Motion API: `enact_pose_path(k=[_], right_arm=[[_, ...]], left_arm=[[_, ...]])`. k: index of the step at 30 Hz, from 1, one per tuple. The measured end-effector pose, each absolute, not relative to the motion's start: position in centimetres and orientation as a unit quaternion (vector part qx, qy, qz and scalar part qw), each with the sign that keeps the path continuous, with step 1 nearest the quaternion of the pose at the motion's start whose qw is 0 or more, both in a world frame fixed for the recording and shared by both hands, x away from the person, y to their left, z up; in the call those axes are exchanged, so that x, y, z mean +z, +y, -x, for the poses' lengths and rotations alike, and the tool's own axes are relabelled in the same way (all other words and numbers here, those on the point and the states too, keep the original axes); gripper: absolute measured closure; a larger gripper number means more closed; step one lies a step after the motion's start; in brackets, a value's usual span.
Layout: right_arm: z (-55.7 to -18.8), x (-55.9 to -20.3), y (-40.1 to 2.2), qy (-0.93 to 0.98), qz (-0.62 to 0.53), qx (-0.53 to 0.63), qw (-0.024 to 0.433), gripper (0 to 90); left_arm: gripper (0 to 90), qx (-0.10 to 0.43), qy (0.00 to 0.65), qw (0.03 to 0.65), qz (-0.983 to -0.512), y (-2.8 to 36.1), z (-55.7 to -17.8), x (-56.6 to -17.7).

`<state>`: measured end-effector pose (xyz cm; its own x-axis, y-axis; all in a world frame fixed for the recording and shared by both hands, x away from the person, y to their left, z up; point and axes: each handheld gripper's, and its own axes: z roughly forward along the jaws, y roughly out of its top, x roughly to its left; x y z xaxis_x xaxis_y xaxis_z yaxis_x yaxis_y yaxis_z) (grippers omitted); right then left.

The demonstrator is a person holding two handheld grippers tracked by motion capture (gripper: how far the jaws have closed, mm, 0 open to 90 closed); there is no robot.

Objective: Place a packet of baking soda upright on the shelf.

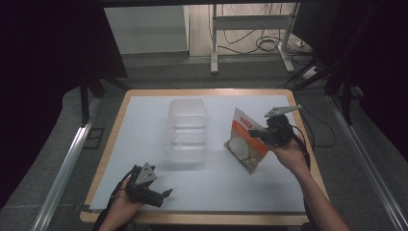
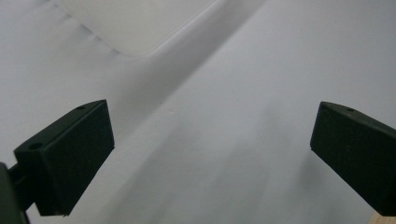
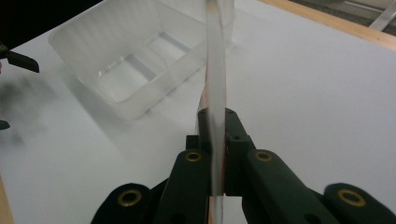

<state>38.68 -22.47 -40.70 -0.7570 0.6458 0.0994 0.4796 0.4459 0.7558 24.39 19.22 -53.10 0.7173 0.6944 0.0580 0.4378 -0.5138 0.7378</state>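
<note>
White-covered table (image 1: pixel 202 192) with wooden rim, metal frame legs (image 1: pixel 214 38) and cables (image 1: pixel 267 44) behind

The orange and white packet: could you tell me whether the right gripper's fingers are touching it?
Touching. In the right gripper view, the fingers are closed on the thin orange and white packet from both sides; the high view shows the right gripper holding it above the table.

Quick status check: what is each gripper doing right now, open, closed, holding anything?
Left gripper: open, nothing between its jaws, low over the table.
Right gripper: closed on the flat orange-and-white packet, held up off the table.
</note>
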Motion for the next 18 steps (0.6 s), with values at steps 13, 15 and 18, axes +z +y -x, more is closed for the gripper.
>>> enact_pose_path(k=[13, 15, 18], right_arm=[[-39.6, -38.3, -21.1, 0.848, -0.316, 0.405, 0.128, 88.4], [-39.7, -37.8, -20.6, 0.852, -0.307, 0.404, 0.13, 88.3], [-39.9, -37.3, -20.1, 0.855, -0.299, 0.403, 0.134, 88.3]], left_arm=[[0.0, 0.175, 0.332, 0.364, -0.852, 19.2, -24.4, -53.1], [0.0, 0.175, 0.332, 0.365, -0.852, 19.2, -24.4, -53.1], [0.0, 0.175, 0.333, 0.365, -0.852, 19.3, -24.4, -53.1]])
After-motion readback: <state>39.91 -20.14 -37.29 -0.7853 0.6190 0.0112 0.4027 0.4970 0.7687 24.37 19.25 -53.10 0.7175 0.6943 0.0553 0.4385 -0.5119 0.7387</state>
